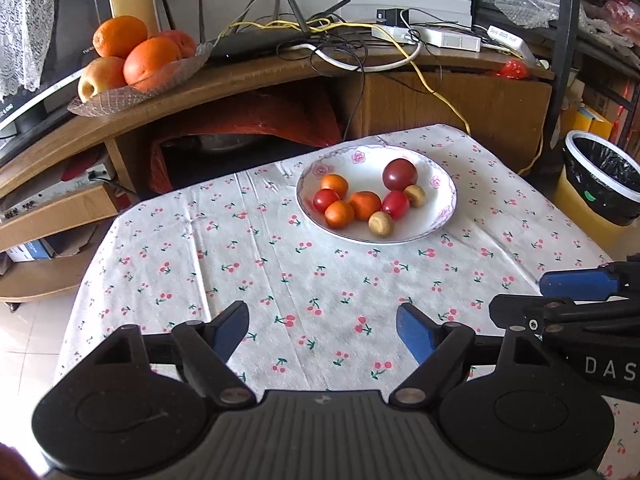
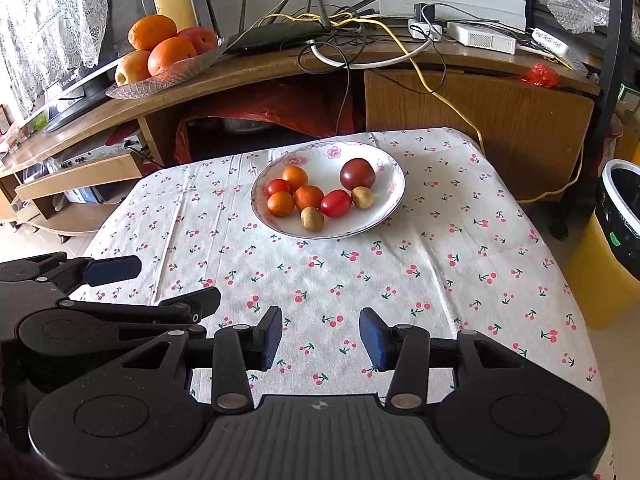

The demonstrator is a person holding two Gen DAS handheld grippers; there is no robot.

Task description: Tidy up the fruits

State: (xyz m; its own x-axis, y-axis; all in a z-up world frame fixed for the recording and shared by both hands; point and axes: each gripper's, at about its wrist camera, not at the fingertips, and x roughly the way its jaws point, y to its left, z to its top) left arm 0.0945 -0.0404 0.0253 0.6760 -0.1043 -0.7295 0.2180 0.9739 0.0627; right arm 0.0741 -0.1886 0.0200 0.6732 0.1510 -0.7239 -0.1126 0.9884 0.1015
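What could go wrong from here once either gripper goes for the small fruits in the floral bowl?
1. The small fruits touch one another in the white floral bowl; closing on the red oval tomato could nudge the tan round fruit away.
2. The open right gripper may drag the wrinkled cherry-print tablecloth, shifting the bowl.
3. The left gripper sits close alongside; they could collide.

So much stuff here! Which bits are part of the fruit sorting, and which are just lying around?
Part of the job:
- white bowl on the table
- small fruits in it
- left gripper, open and empty
- right gripper, open and empty

Possibly part of it: glass dish of oranges on the wooden stand.

Just lying about:
- router and cables
- bin
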